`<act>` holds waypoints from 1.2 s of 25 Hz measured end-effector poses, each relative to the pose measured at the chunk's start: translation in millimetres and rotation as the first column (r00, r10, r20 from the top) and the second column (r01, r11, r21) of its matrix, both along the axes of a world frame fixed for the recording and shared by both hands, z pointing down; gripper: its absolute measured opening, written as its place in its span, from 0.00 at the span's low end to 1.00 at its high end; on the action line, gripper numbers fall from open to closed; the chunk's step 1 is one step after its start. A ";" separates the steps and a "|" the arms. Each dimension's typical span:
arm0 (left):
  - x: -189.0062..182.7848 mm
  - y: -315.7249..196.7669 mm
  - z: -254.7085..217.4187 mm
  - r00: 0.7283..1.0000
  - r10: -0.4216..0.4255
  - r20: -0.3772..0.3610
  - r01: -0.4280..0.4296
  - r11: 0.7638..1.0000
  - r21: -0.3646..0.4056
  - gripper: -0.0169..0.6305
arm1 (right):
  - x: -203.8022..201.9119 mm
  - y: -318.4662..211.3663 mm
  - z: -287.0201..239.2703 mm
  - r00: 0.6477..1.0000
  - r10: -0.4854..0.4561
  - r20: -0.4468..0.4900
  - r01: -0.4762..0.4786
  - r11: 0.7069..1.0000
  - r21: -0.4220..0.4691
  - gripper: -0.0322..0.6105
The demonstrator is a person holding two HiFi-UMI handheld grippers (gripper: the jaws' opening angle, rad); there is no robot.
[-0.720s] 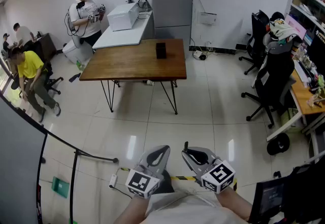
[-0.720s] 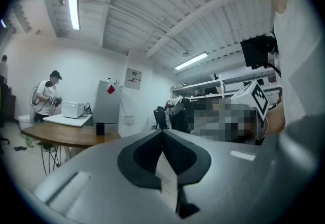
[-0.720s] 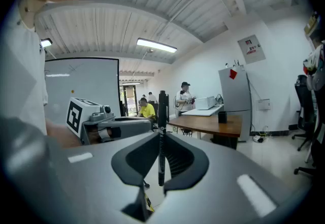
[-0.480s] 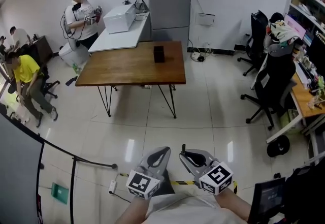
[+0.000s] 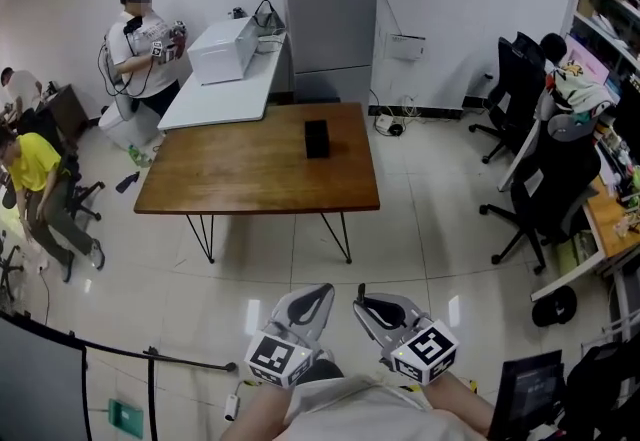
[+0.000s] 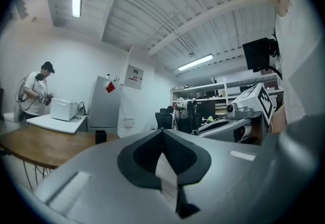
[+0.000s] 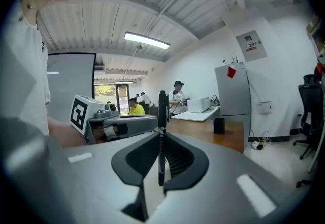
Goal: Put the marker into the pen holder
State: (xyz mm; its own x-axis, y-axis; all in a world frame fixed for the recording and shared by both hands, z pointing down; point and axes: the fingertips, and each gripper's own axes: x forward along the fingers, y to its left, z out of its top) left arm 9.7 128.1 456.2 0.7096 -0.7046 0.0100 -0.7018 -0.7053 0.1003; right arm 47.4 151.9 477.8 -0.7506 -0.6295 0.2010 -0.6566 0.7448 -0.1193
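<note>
The right gripper (image 7: 160, 139), matte grey with ribbed black pads, pinches a slim black cylindrical marker (image 7: 162, 111) upright. The left gripper (image 6: 163, 134) is closed on nothing. The boxy black pen holder (image 5: 317, 139) stands well apart on a smooth brown wooden table (image 5: 230, 174).

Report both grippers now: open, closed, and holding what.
Left gripper: closed, nothing in it.
Right gripper: closed on the marker, which stands up out of it.
</note>
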 end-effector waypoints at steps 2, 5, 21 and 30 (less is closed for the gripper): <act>-11.1 -39.2 -8.1 1.000 0.015 0.001 -0.015 1.000 0.010 0.05 | -11.3 -39.0 -8.4 1.000 0.013 0.000 -0.013 1.000 0.016 0.10; -25.3 -87.7 -17.9 0.999 0.034 0.010 -0.034 0.999 0.022 0.05 | -21.9 -89.0 -20.9 0.999 0.038 0.009 -0.038 0.999 0.037 0.10; -53.9 -274.2 -1.4 0.999 -0.041 0.013 0.041 0.999 -0.016 0.05 | -32.4 -283.6 -11.5 0.999 0.013 0.040 -0.013 1.000 -0.006 0.10; -49.8 -392.8 -11.5 0.989 -0.145 0.006 0.145 0.989 0.011 0.05 | -12.0 -407.5 -25.0 0.997 -0.064 0.042 0.062 0.997 0.039 0.10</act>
State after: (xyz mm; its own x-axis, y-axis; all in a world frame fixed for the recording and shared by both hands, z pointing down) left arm -40.1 -264.7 444.7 0.5999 -0.8001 0.0065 -0.7973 -0.5971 0.0877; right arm 35.4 -255.6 452.8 -0.7965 -0.5872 0.1442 -0.6030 0.7890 -0.1175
